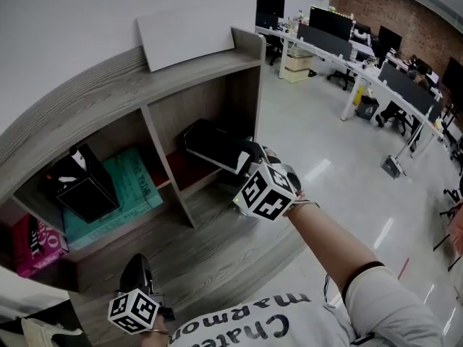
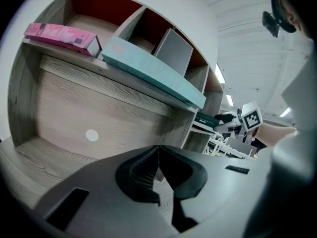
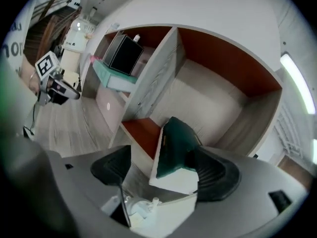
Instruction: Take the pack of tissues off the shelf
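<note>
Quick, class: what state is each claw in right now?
Left claw: closed, empty.
Right claw: open; the pack of tissues sits between its jaws, not clamped.

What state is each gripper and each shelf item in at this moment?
pack of tissues: tilted, jutting from the shelf, ungripped.
right gripper: open around the pack of tissues.
left gripper: shut, empty.
teal box: lying flat on the shelf.
black box: resting on the teal box.
pink box: on the shelf, beside the teal box.
</note>
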### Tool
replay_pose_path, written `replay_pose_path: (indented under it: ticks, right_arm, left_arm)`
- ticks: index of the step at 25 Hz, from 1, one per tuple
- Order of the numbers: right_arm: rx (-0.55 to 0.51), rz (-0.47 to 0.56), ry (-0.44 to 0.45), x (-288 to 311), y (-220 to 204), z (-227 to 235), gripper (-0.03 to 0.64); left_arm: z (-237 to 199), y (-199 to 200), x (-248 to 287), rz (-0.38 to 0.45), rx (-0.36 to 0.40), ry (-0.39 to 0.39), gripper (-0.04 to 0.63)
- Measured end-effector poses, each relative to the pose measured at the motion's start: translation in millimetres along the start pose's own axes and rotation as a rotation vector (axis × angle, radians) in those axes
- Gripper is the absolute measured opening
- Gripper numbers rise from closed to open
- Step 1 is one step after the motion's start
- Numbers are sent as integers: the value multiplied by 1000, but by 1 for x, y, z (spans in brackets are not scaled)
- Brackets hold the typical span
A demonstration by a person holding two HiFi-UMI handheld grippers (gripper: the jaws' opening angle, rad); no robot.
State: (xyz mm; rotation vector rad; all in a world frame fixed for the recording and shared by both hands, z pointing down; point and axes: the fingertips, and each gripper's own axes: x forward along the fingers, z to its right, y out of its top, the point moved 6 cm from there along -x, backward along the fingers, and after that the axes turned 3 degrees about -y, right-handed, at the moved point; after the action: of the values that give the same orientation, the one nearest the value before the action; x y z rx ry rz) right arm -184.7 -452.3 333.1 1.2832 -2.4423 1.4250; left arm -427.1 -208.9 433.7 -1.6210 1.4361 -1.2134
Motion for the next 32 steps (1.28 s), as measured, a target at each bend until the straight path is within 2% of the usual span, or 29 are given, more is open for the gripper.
replay_pose_path:
  ticks: [5,8,18,28,32]
  right_arm:
    - [-250,-58,-136,11,-12,-9,393]
    - [-301,-46,-213,17,-16,-9,380]
    - [-311,-12,-365,21,-28,-1,337]
    - [-289,28,-355,19,-29,2,330]
    - [-254,11,-347,18,-28,5,316]
  left_arm:
    - [-9,1,-7,3,2,14,18]
    - [-13,2,-9,10,-3,18,18]
    - [-15,13,-9,34,1,12,18]
    - [-18,10,-9,50,-42,24,18]
    - [-18,8,-13,45,-47,26,18]
